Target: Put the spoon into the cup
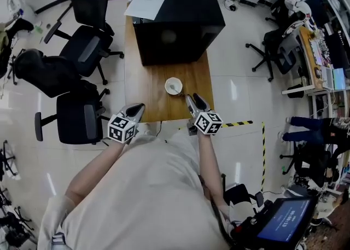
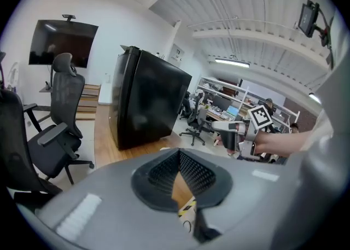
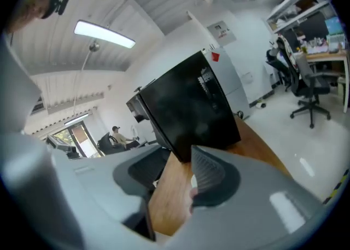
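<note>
Left gripper (image 1: 140, 106): over the table's (image 1: 143, 87) near edge, jaw tips together, nothing held; the cup lies at its 2 o'clock.
Cup (image 1: 174, 86): white, upright on the table, between the grippers. A faint shape inside may be the spoon, its axis unreadable.
Right gripper (image 1: 193, 97): jaws wide apart, empty; cup near at its 10 o'clock, making this the nearer gripper.
</note>
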Action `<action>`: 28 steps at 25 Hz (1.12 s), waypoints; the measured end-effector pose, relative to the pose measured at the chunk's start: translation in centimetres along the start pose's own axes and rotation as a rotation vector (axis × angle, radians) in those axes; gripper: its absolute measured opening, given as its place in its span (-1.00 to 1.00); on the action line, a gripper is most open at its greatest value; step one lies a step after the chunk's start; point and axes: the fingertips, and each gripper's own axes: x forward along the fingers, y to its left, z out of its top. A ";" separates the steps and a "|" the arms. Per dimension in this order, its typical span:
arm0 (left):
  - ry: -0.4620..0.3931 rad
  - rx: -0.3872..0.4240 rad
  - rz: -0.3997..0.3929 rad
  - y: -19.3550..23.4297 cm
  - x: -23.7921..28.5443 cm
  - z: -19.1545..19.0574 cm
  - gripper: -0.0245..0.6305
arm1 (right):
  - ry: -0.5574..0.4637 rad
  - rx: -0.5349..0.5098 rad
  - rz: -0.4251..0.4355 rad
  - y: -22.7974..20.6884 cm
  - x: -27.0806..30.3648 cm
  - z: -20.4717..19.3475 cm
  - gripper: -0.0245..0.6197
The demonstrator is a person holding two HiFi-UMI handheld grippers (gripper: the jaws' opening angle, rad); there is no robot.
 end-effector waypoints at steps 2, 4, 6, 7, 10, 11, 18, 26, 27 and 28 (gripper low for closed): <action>-0.008 -0.009 0.021 -0.1 0.5 0.7 -0.93 | -0.016 0.005 0.021 -0.6 -0.8 1.2 -0.42; -0.015 -0.013 0.040 -0.9 0.9 1.3 -0.93 | -0.030 0.014 0.044 -1.3 -1.9 2.4 -0.50; -0.017 -0.001 0.053 -2.4 1.1 1.7 -0.93 | -0.044 0.028 0.071 -2.2 -3.1 3.5 -0.52; -0.020 0.004 0.058 -3.3 1.2 1.9 -0.93 | -0.048 0.029 0.083 -2.6 -3.8 4.0 -0.52; -0.037 0.028 0.061 -6.0 1.3 2.0 -0.93 | -0.053 0.015 0.117 -3.3 -5.6 4.8 -0.52; -0.037 0.046 0.053 -7.0 1.3 1.8 -0.93 | -0.053 0.016 0.124 -3.3 -6.3 5.0 -0.52; -0.016 0.092 0.046 -13.5 3.1 -0.8 -0.93 | -0.049 0.060 0.207 -3.1 -12.9 6.0 -0.52; -0.069 0.103 0.093 -21.2 1.9 -2.7 -0.93 | -0.008 0.018 0.274 -2.1 -18.9 5.7 -0.52; -0.069 0.092 0.107 -21.4 1.3 -3.3 -0.93 | -0.006 0.014 0.277 -1.6 -19.3 5.6 -0.51; -0.072 0.079 0.123 -21.6 0.8 -3.8 -0.93 | -0.006 0.010 0.284 -1.1 -19.8 5.6 -0.51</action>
